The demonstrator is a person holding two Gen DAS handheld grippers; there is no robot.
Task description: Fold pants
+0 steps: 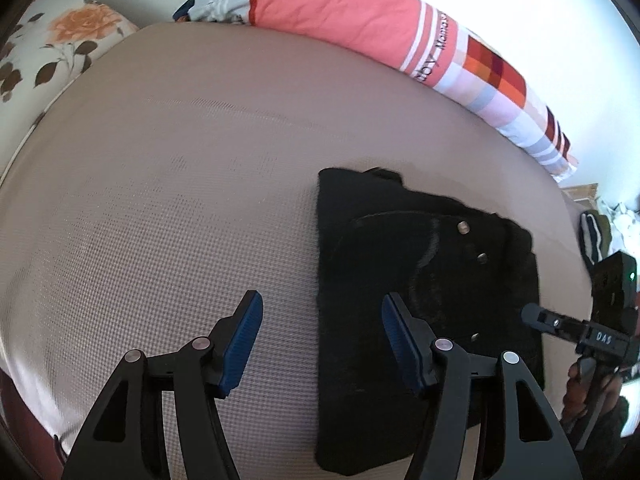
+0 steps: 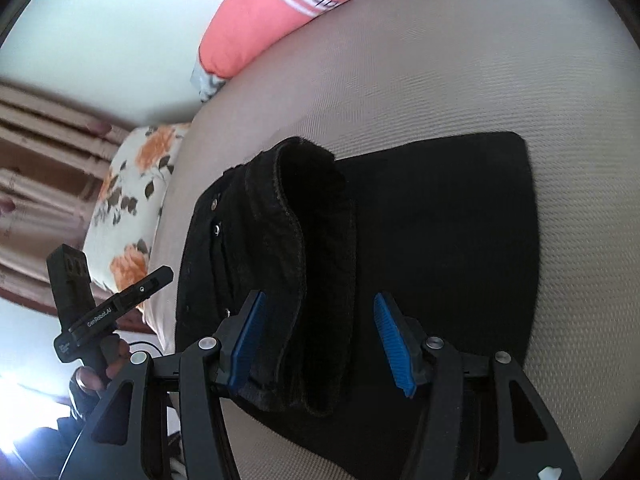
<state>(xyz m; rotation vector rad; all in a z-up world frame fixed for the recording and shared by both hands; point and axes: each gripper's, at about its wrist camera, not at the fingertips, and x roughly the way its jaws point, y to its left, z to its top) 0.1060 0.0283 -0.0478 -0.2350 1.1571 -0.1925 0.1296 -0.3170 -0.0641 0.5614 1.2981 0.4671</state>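
A: Where are the pants (image 1: pixel 432 300)?
B: Folded on the mattress (image 1: pixel 180 200), nearer its right edge. My left gripper (image 1: pixel 322 340) is open, empty.
A: R cam?
B: Only it shows the waistband (image 2: pixel 304 240) flap. Right gripper (image 2: pixel 316 340) is open, straddling it.

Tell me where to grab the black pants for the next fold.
Probably grip the black pants at the raised waistband fold, coming from above with the right tool: that thick ridge stands up off the bed, while the rest lies flat.
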